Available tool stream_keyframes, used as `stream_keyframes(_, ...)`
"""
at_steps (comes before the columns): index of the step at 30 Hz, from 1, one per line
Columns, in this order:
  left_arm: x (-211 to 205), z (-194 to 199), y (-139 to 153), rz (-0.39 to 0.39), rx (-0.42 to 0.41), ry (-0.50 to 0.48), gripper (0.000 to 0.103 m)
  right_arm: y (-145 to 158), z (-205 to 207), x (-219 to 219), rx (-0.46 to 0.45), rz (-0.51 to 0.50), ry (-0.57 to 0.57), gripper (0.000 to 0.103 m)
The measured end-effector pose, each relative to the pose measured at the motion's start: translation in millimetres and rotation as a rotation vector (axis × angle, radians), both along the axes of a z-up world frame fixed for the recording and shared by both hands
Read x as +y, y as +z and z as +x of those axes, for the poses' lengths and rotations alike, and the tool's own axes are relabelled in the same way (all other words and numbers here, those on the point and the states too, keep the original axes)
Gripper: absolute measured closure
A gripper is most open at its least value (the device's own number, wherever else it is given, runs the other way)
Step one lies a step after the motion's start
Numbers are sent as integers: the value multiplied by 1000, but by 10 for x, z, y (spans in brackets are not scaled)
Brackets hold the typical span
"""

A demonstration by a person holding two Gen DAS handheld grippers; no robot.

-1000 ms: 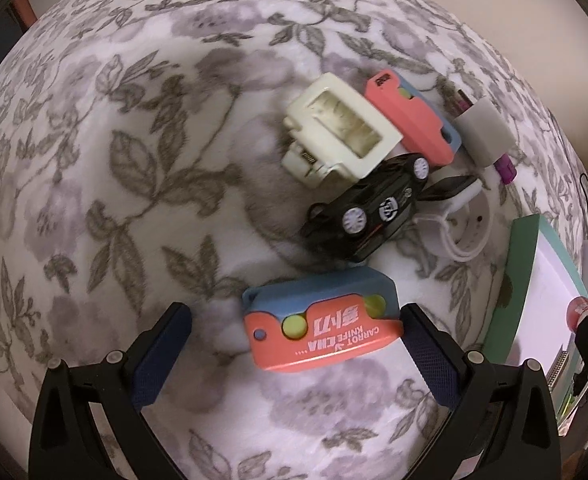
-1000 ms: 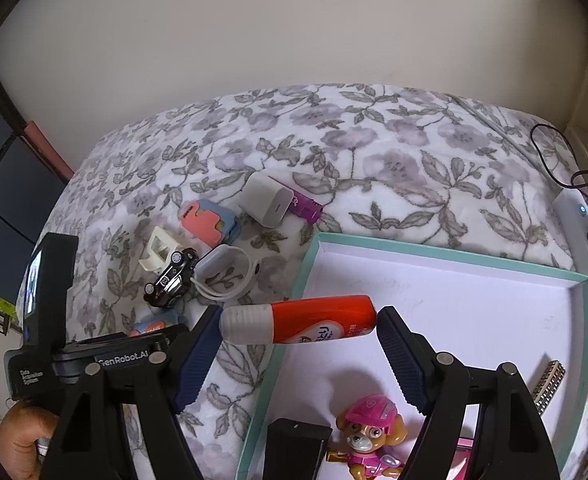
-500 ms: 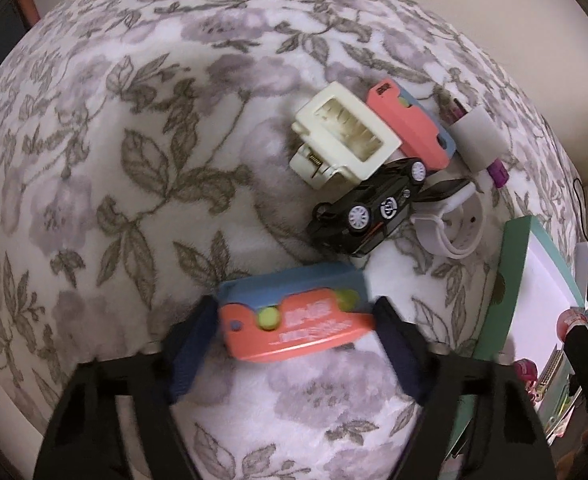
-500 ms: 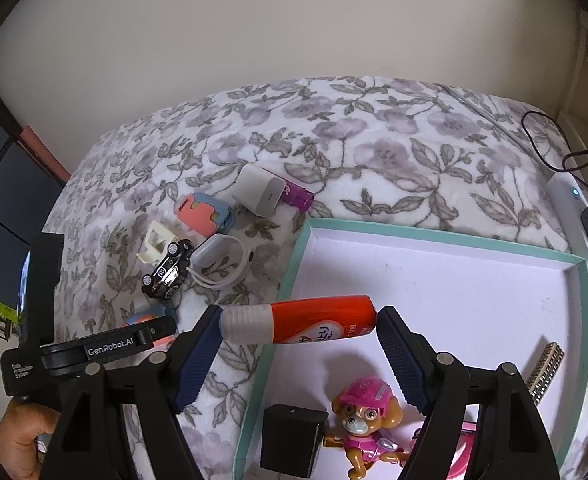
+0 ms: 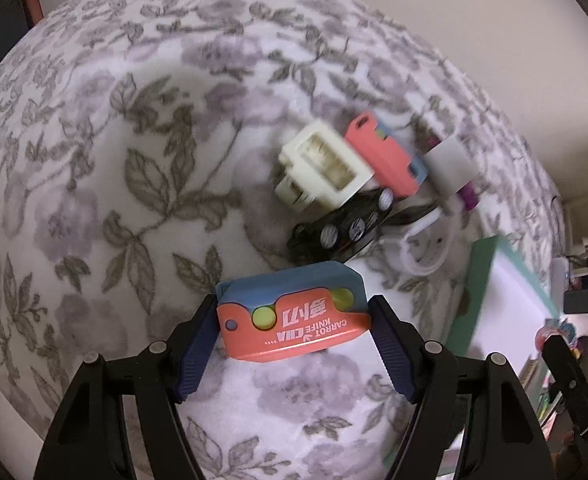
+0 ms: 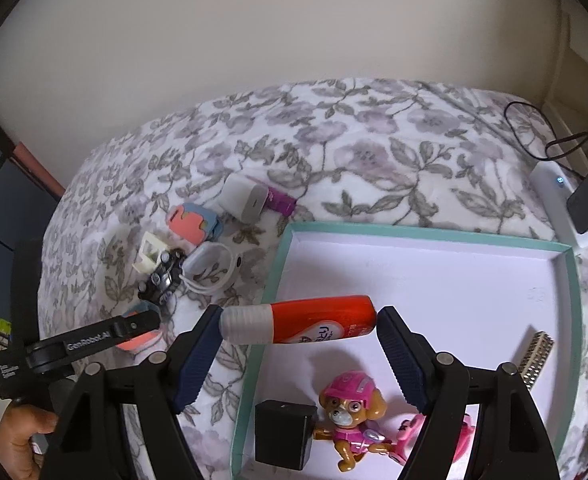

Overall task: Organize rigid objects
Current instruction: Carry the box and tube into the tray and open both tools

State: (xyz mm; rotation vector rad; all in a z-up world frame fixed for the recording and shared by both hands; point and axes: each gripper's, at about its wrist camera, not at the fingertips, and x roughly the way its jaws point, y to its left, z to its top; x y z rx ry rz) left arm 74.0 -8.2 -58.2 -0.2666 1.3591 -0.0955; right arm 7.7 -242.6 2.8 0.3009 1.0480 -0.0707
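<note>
Transfer step: your left tongs (image 5: 294, 330) clamped the coral-and-blue plastic carrot knife (image 5: 292, 314); right tongs (image 6: 298, 330) held the red white-capped tube (image 6: 300, 320) above the teal-rimmed tray (image 6: 426, 233). Next called for lowering and release.

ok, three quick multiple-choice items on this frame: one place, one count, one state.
1. Where is the pink-helmeted pup figure?
A in the teal-rimmed white tray
B on the floral bedspread
C in the left gripper

2. How many orange-and-blue carrot knife toys show in the left wrist view?
A one
B two
C four

3. The right gripper is:
A empty
B shut on the red tube with white cap
C shut on the black toy car

Key: 1 A, it stands on the tray floor. 2 B, one held, one in the pile. 3 B, pads press both tube ends.
</note>
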Motion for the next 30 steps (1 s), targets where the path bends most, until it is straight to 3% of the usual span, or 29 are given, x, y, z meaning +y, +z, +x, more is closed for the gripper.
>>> stream_keyframes(9, -124, -106, 477, -97, -115, -43, 28, 224, -166, -382, 0, -18, -138, 23)
stream_keyframes(13, -348, -142, 615, -101, -163, -104, 28, 247, -284, -634, 2, 34, -215, 23)
stream_keyframes(23, -918, -235, 635, -117, -188, -240, 28, 184, -530, -1034, 47, -9, -341, 23)
stream_keyframes(30, -1283, -300, 448, -111, -139, -308, 28, 66, -591, -1190, 78, -7, -388, 23)
